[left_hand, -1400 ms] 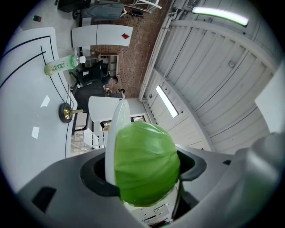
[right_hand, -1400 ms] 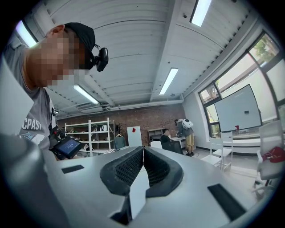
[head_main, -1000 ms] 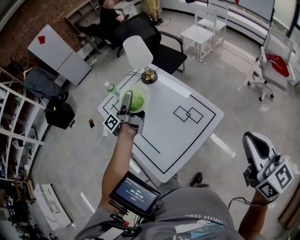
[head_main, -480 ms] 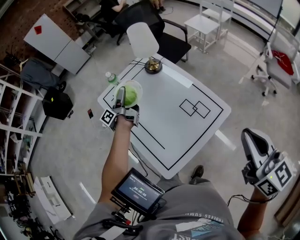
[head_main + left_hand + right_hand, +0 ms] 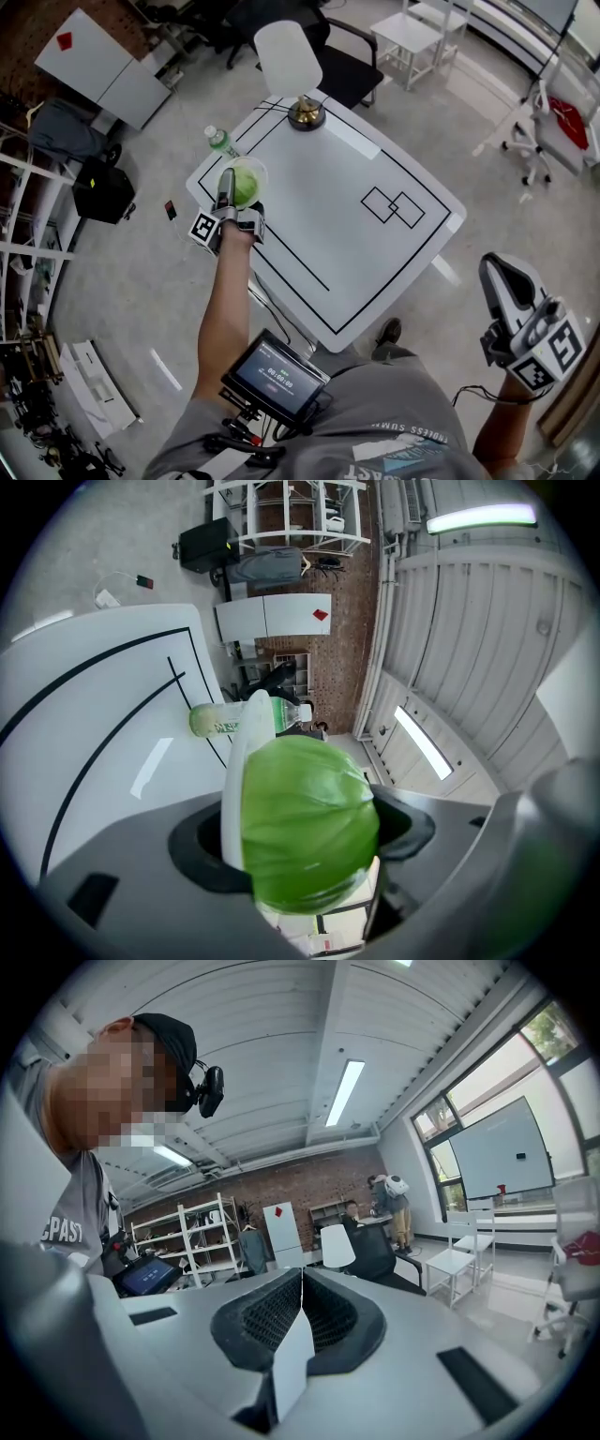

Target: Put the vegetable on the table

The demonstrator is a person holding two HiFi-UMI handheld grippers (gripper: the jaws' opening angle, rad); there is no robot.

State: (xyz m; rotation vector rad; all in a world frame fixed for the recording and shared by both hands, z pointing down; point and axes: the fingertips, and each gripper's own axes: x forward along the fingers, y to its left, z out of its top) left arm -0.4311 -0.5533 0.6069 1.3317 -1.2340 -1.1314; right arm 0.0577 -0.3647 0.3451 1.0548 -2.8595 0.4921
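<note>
Left gripper (image 5: 302, 847) was clamped on the round green vegetable (image 5: 245, 182) above the table's (image 5: 349, 246) left corner, near a bottle (image 5: 219, 142). Released there, it would likely have rolled off the edge or struck the bottle.

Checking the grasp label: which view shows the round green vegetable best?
The left gripper view: the round green vegetable sits large, clamped between the left tool's jaws. The head view shows it small; the right gripper view misses it.
</note>
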